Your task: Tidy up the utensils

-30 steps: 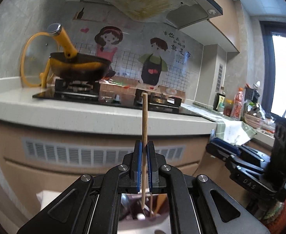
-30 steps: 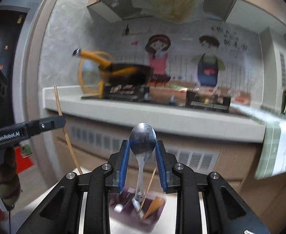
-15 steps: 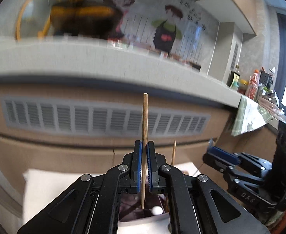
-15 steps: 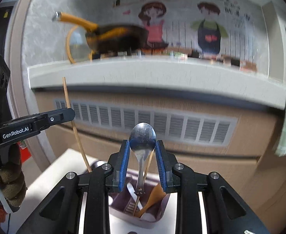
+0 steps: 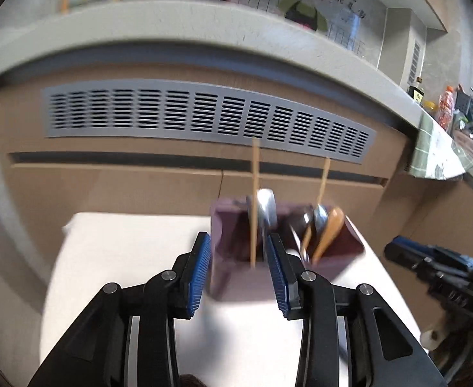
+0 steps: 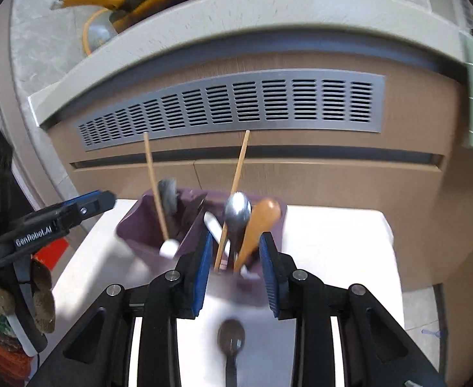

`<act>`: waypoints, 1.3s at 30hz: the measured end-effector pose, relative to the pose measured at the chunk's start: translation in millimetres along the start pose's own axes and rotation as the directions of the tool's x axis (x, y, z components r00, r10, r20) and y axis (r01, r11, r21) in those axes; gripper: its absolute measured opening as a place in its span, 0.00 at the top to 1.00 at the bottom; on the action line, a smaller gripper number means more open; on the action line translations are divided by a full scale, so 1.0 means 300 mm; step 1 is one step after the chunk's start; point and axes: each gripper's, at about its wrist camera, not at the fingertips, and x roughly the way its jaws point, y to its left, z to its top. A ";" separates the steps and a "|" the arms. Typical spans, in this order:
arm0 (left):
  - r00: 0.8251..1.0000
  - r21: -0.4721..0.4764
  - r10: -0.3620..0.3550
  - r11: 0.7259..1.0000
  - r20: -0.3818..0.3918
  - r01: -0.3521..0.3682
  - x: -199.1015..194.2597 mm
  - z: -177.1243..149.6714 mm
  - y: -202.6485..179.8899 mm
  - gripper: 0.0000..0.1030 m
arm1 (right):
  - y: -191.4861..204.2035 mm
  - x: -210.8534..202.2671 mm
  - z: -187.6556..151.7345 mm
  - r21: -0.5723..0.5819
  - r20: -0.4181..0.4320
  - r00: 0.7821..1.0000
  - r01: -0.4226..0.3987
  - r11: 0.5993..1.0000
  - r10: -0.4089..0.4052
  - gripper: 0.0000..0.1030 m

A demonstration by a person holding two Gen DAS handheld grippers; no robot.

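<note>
The left gripper (image 5: 239, 269) has its fingers spread and opening wider, and nothing is pinched. The chopstick (image 5: 254, 203) stands between the pads without touching either, its lower end down in the near-left compartment of the purple holder (image 5: 223, 225) just ahead of the fingertips. The right gripper (image 6: 235, 269) is also parting its fingers. The metal spoon (image 6: 237, 216) stands just beyond them in the right-hand compartment, free of both pads as far as the motion blur lets me judge. A wooden spoon (image 6: 259, 225) leans to its right, and a second chopstick (image 6: 233, 193) slants across to its left.

Below the right fingers, on the white desk (image 6: 333, 242), a dark spoon (image 6: 231, 338) lies flat and waits to be sorted. Past the holder stands a brown cabinet front with a grey vent grille (image 5: 204, 116).

To finish this release well, let both pairs of fingers clear the shafts fully before pulling away. Then draw back along the line the fingers point, not sideways, so no pad catches a handle and tips the holder or flicks an utensil out.
</note>
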 end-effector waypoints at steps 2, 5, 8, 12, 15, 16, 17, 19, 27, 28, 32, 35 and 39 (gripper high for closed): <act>0.999 0.013 0.037 0.999 0.012 -0.037 -0.092 -0.067 -0.019 0.64 | 0.021 -0.084 -0.060 0.002 0.020 1.000 -0.010 1.000 0.010 0.71; 0.994 0.042 0.109 0.993 0.020 -0.110 -0.223 -0.173 -0.045 0.64 | 0.061 -0.209 -0.168 0.007 0.052 0.998 -0.019 1.000 0.018 0.70; 0.991 0.028 0.135 0.990 0.002 -0.135 -0.317 -0.249 -0.066 0.64 | 0.112 -0.319 -0.269 -0.010 0.079 0.997 0.000 1.000 0.000 0.69; 0.990 0.043 0.138 0.990 -0.006 -0.138 -0.404 -0.322 -0.107 0.64 | 0.194 -0.407 -0.358 -0.052 0.106 0.994 0.027 0.998 -0.021 0.67; 0.991 0.066 0.130 0.989 0.010 -0.131 -0.445 -0.350 -0.143 0.64 | 0.240 -0.443 -0.406 -0.082 0.122 0.992 0.040 0.996 -0.030 0.67; 0.991 0.072 0.130 0.989 0.013 -0.130 -0.456 -0.352 -0.149 0.64 | 0.245 -0.448 -0.411 -0.087 0.125 0.992 0.041 0.995 -0.030 0.67; 0.992 0.078 0.126 0.989 0.017 -0.127 -0.465 -0.355 -0.159 0.64 | 0.251 -0.453 -0.416 -0.090 0.126 0.992 0.040 0.995 -0.029 0.67; 0.992 0.085 0.122 0.989 0.021 -0.124 -0.478 -0.356 -0.169 0.64 | 0.251 -0.459 -0.417 -0.091 0.131 0.991 0.039 0.995 -0.027 0.67; 0.994 0.085 0.113 0.990 0.013 -0.114 -0.478 -0.354 -0.176 0.64 | 0.231 -0.454 -0.419 -0.073 0.120 0.992 0.045 0.996 -0.036 0.65; 0.994 0.085 0.111 0.990 0.012 -0.112 -0.479 -0.355 -0.177 0.64 | 0.228 -0.452 -0.418 -0.072 0.119 0.992 0.047 0.996 -0.038 0.65; 0.994 0.084 0.105 0.991 0.009 -0.105 -0.476 -0.356 -0.176 0.64 | 0.224 -0.452 -0.422 -0.072 0.116 0.992 0.052 0.996 -0.043 0.65; 0.995 0.082 0.104 0.991 0.004 -0.104 -0.473 -0.358 -0.174 0.64 | 0.223 -0.450 -0.421 -0.074 0.116 0.992 0.050 0.996 -0.041 0.64; 0.995 0.077 0.105 0.992 0.003 -0.105 -0.474 -0.358 -0.172 0.64 | 0.224 -0.447 -0.422 -0.076 0.113 0.993 0.052 0.996 -0.043 0.64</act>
